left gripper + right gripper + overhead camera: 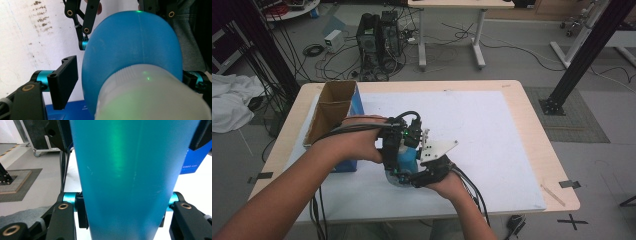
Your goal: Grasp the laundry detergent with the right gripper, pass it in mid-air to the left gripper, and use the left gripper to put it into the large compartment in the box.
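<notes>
In the middle of the high view, slightly left of centre, both hands meet over the white sheet (492,130) that covers the tabletop (539,140). Between them sits a blue bottle (407,156) with a pale translucent cap (393,178), lifted off the sheet and held between the two tongs.

The left tongs (399,145) come in from the left of the frame, the left hand (357,145) wrapped around the grip with black cables trailing back along the forearm. In the left gripper view the bottle (132,50) swells through the centre of the frame with its frosted cap (152,97) nearest the camera at the lower right; the left black pad (63,82) stands apart from the bottle's side, and the far pad at the right edge is mostly hidden, so I cannot tell whether these tongs are pressing on it.

The right tongs (424,175) rise from the lower centre of the high view, held by the right hand (447,185), with the grey three-cornered plate (438,149) on top. In the right gripper view the bottle's blue wall (127,175) runs top to bottom of the frame, and both jaws close against it at the lower left and lower right: these tongs are clamped on the bottle.

An open cardboard box (334,107) with blue sides stands at the left of the sheet, just beside the left hand.
</notes>
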Demonstrator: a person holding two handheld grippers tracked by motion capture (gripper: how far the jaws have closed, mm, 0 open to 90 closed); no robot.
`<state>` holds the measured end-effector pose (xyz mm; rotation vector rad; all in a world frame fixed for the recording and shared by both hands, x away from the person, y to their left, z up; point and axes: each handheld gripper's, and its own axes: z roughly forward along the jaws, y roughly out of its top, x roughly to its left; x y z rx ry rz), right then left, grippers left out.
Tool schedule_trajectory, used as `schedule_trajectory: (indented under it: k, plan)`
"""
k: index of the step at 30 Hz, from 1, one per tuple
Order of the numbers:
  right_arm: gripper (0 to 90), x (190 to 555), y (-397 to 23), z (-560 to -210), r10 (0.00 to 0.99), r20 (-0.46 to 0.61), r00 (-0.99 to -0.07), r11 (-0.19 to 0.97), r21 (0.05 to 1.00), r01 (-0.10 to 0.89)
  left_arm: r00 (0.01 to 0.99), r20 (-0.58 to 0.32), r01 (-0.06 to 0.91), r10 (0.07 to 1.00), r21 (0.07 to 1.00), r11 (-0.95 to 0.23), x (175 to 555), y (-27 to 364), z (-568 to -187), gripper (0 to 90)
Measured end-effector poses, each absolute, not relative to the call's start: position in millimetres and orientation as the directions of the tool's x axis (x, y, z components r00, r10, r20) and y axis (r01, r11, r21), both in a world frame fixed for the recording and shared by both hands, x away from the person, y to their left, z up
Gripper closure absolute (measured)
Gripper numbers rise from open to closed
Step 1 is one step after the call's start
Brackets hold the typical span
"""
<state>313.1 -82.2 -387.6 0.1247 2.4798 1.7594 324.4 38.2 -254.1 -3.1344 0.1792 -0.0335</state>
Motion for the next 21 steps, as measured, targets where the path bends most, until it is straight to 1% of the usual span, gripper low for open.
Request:
schedule_trajectory:
  k: [3, 7, 10, 11, 13, 16, 17, 21]
  plan:
    - [45.7, 313.3, -82.4, -387.4, 0.123, -0.034, -0.992, 0.332, 0.943, 0.009, 0.993, 0.017, -0.115, -0.115, -0.007, -0.993, 324.5, 38.0, -254.1, 22.2]
    - [45.6, 313.2, -82.3, -387.8, 0.125, -0.032, -0.992, 0.335, 0.942, 0.012, 0.994, 0.009, -0.112, -0.113, -0.010, -0.994, 324.1, 37.5, -255.2, 26.0]
    - [45.6, 314.2, -82.0, -388.2, 0.125, -0.039, -0.991, 0.333, 0.943, 0.005, 0.994, 0.004, -0.110, -0.110, -0.012, -0.994, 324.6, 37.0, -255.1, 26.9]
    - [45.7, 314.0, -82.0, -388.0, 0.123, -0.034, -0.992, 0.331, 0.943, 0.008, 0.993, 0.000, -0.118, -0.118, -0.013, -0.993, 324.9, 36.5, -255.2, 29.1]
    - [45.7, 314.2, -81.8, -388.2, 0.124, -0.036, -0.992, 0.328, 0.945, 0.007, 0.993, -0.004, -0.116, -0.116, -0.007, -0.993, 324.6, 36.3, -255.4, 30.3]
    - [45.7, 315.2, -82.0, -387.9, 0.122, -0.047, -0.991, 0.332, 0.943, -0.004, 0.992, -0.008, -0.125, -0.125, -0.012, -0.992, 324.3, 35.9, -255.3, 34.7]
    - [45.7, 315.2, -81.8, -388.0, 0.124, -0.048, -0.991, 0.330, 0.944, -0.004, 0.992, -0.014, -0.125, -0.124, -0.010, -0.992, 324.4, 35.3, -255.6, 37.7]
    - [45.8, 315.2, -81.5, -388.0, 0.123, -0.045, -0.991, 0.320, 0.947, -0.003, 0.991, -0.016, -0.130, -0.130, -0.019, -0.991, 324.6, 34.3, -254.2, 38.6]
